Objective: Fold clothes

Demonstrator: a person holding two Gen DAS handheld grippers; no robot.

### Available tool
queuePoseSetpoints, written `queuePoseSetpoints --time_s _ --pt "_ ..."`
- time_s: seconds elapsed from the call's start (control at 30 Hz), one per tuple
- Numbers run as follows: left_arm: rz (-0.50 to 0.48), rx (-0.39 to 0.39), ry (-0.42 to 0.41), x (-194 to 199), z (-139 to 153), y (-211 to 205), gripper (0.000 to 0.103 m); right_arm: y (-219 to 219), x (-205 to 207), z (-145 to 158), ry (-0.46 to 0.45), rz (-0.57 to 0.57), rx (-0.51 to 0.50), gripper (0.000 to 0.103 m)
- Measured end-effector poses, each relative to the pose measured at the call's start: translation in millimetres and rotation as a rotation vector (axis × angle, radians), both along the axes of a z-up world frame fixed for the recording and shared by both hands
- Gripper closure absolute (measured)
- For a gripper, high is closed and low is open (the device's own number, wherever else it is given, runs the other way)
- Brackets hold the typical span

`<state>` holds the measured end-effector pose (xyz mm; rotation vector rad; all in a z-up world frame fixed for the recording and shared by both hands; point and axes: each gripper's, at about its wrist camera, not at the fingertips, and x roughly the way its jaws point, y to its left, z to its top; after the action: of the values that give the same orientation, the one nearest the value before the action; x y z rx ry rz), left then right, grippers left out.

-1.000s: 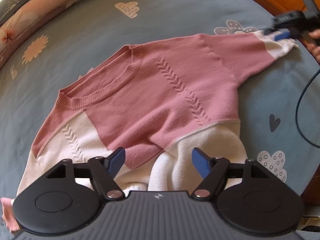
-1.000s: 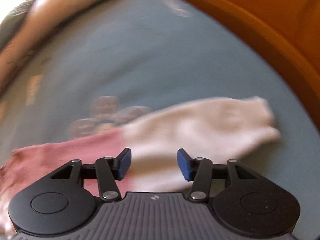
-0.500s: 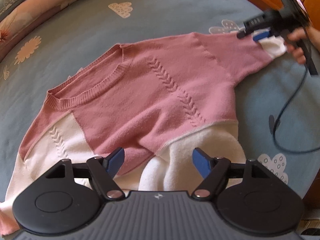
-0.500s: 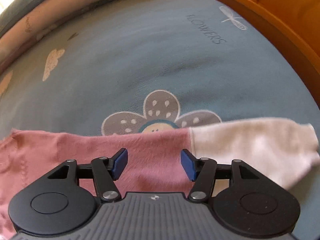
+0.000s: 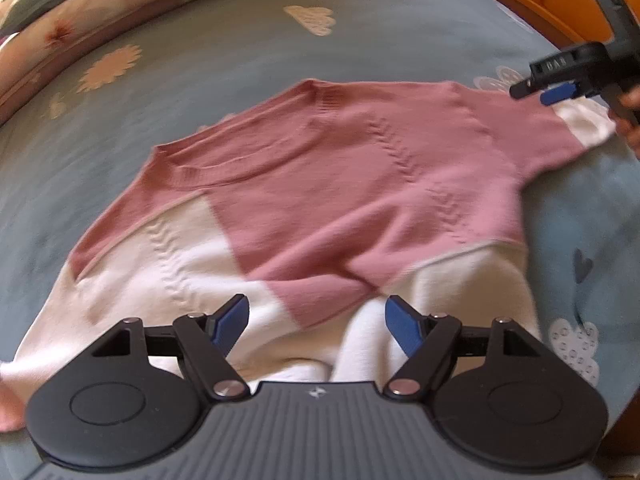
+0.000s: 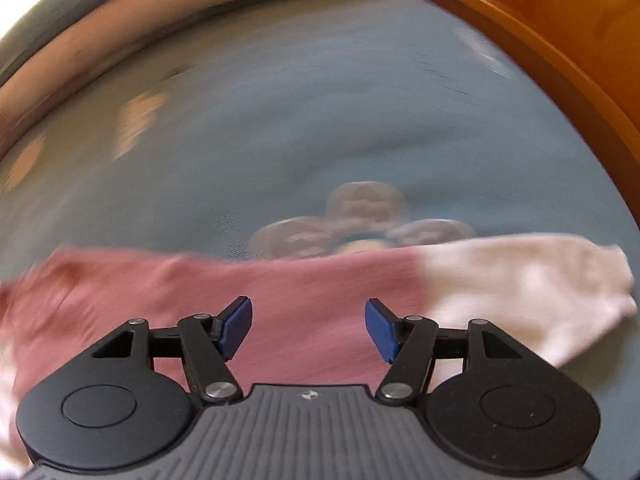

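The left gripper [image 5: 316, 320] points steeply down, its two blue pads [image 5: 230, 322] spread wide with nothing pinched between them. The black linkage arms behind the pads angle outward to either side of the grey ribbed body.

The right gripper [image 6: 308, 326] also tilts steeply down, with its jaws apart and nothing gripped; its blue pads [image 6: 380, 330] press on nothing. In the left wrist view it shows at the upper right, seen from the side, one blue pad visible under its black frame. The person's right hand [image 5: 630, 116] wraps around its handle at the edge of that view, fingers only partly visible.
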<state>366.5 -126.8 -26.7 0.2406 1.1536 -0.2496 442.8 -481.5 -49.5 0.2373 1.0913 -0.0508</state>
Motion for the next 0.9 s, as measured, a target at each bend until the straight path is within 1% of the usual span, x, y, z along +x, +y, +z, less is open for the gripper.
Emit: queuePoseSetpoints --time_s 0.1,0.2,0.33,0.43,0.5,0.53,0.57,0.6,0.63,0.67,0.7,0.77,0.9 --pt "0.034 0.007 -0.029 -3 1 20 0.027 48 0 1 0.009 0.096 0.023 0.036" --pt "0.071 0.004 -0.046 -6 2 49 0.027 90 -5 1 0.021 0.129 0.076 0.036" --pt "0.129 0.001 -0.057 -11 2 93 0.027 138 -19 8 0.038 0.144 0.129 0.036" --pt "0.171 0.034 -0.084 -17 1 128 0.028 175 -31 13 0.036 0.177 0.138 0.036" --pt "0.199 0.057 -0.097 -21 -1 152 0.033 197 -38 16 0.039 0.189 0.144 0.036" --pt "0.217 0.067 -0.1 -22 -3 164 0.033 208 -40 16 0.041 0.196 0.147 0.036" --pt "0.237 0.076 -0.102 -23 -5 177 0.04 219 -42 17 0.044 0.203 0.149 0.036" --pt "0.269 0.077 -0.099 -24 -8 191 0.048 230 -44 17 0.046 0.211 0.153 0.036" --pt "0.3 0.078 -0.096 -25 -10 205 0.051 240 -44 17 0.048 0.22 0.155 0.036" --pt "0.335 0.078 -0.094 -25 -12 219 0.058 250 -45 17 0.051 0.227 0.154 0.036" --pt "0.388 0.068 -0.094 -26 -13 237 0.063 259 -46 16 0.053 0.233 0.151 0.036" --pt "0.503 0.043 -0.1 -29 -13 272 0.063 275 -47 15 0.061 0.247 0.15 0.036" --pt "0.769 -0.004 -0.116 -43 -15 346 0.063 306 -50 15 0.073 0.269 0.142 0.036"
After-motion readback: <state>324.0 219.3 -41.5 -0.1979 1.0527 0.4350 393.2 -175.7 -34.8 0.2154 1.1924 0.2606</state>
